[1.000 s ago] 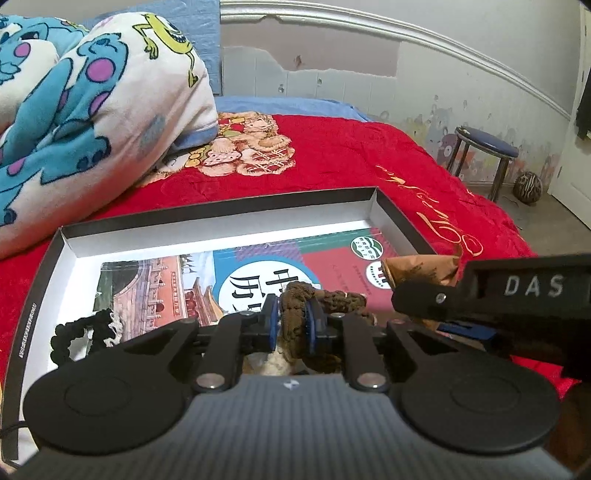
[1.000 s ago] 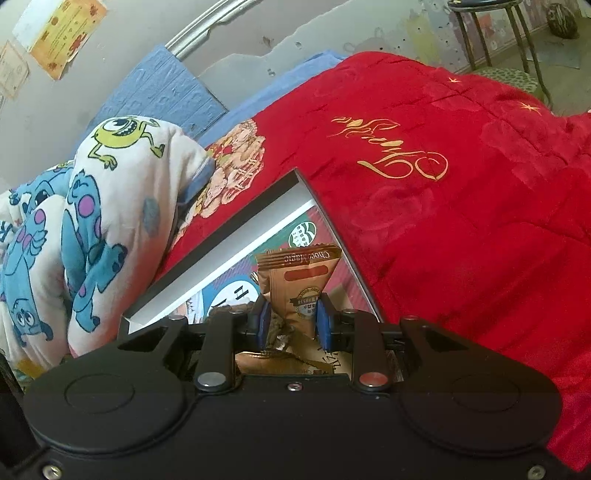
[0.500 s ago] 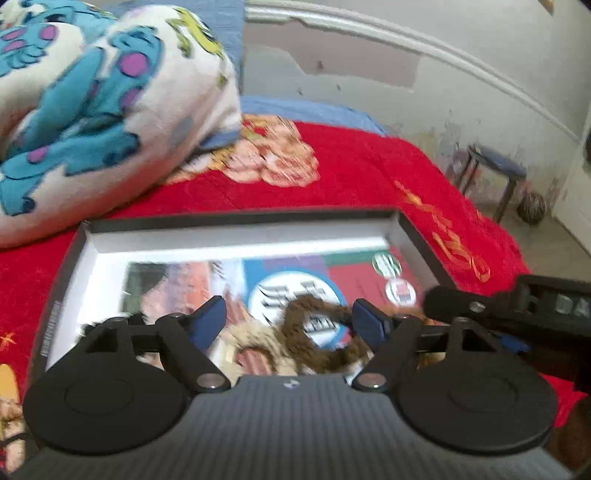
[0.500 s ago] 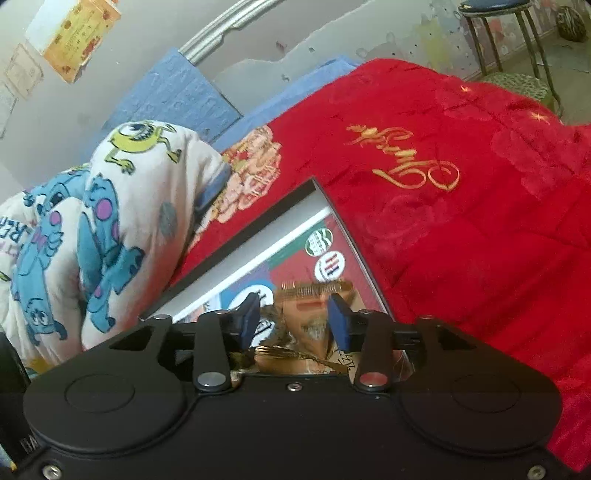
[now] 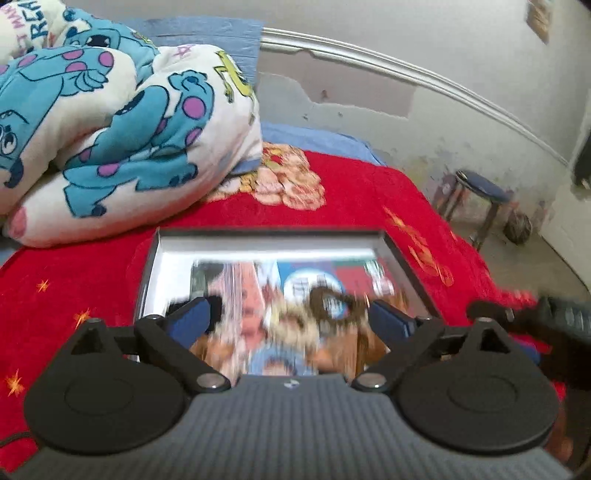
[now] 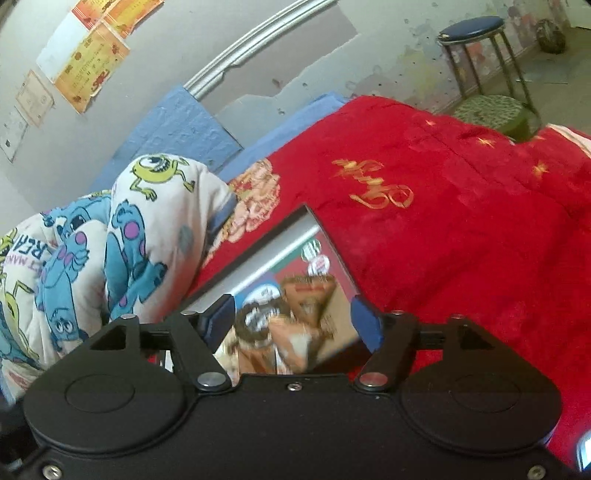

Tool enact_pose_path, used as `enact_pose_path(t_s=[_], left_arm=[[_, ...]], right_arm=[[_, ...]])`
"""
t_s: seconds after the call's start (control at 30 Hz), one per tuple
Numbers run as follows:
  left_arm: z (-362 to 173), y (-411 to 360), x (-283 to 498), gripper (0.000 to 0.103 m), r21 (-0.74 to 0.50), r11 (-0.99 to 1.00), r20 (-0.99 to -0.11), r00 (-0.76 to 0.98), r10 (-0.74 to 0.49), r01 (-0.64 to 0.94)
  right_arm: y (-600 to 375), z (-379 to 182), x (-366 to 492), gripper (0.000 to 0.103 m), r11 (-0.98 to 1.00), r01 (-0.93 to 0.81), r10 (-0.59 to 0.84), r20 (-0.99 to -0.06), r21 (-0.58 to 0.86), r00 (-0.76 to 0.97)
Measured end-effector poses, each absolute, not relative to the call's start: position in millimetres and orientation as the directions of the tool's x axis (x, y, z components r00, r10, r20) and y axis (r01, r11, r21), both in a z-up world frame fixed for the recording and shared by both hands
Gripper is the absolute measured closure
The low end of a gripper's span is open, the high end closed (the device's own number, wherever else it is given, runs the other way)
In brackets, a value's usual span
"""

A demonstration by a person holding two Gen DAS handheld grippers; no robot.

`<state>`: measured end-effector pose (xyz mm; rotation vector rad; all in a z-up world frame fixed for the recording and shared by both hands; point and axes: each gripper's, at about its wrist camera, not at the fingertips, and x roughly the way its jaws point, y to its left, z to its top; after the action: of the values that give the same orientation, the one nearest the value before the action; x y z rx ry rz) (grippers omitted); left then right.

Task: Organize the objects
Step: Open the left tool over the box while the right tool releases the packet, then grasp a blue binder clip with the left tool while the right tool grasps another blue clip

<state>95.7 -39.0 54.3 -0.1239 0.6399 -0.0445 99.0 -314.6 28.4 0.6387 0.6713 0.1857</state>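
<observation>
We see left gripper point(image 5: 290, 317) fingers spread wide, nothing between; right gripper point(image 6: 291, 317) same, spread, empty. Just beyond, shallow box point(image 5: 266, 245) on red blanket point(image 6: 461, 236); inside, blurred brown cord point(image 5: 332, 306) near middle, brown packet point(image 6: 308, 295) toward right end, both on printed sheet. Farther, cartoon quilt point(image 5: 122, 125) bunched left of box; stool point(image 6: 476, 40) by wall

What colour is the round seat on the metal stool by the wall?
Dark blue. The round stool seat shows best in the right wrist view.
</observation>
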Motion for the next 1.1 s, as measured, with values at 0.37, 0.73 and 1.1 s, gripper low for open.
enact_pose_path(t_s=[0.37,0.73,1.1], left_arm=[[7.9,-60.0,42.4,0.006,-0.203,0.979,-0.692,0.709,-0.135,-0.013],[-34.4,-82.9,51.7,0.064,-0.124,0.992,-0.77,0.63,-0.1,0.007],[-33.7,-83.5,44.1,0.071,-0.003,0.997,-0.742,0.669,0.046,-0.073]], right_arm=[[-282.9,10.4,51.9,0.028,0.853,0.1,0.308,-0.65,0.512,0.695],[-249.5,-15.1,71.5,0.028,0.888,0.026,0.343,-0.698,0.459,0.629],[-218.6,-30.8,100.0,0.036,0.928,-0.022,0.311,-0.745,0.371,0.59]])
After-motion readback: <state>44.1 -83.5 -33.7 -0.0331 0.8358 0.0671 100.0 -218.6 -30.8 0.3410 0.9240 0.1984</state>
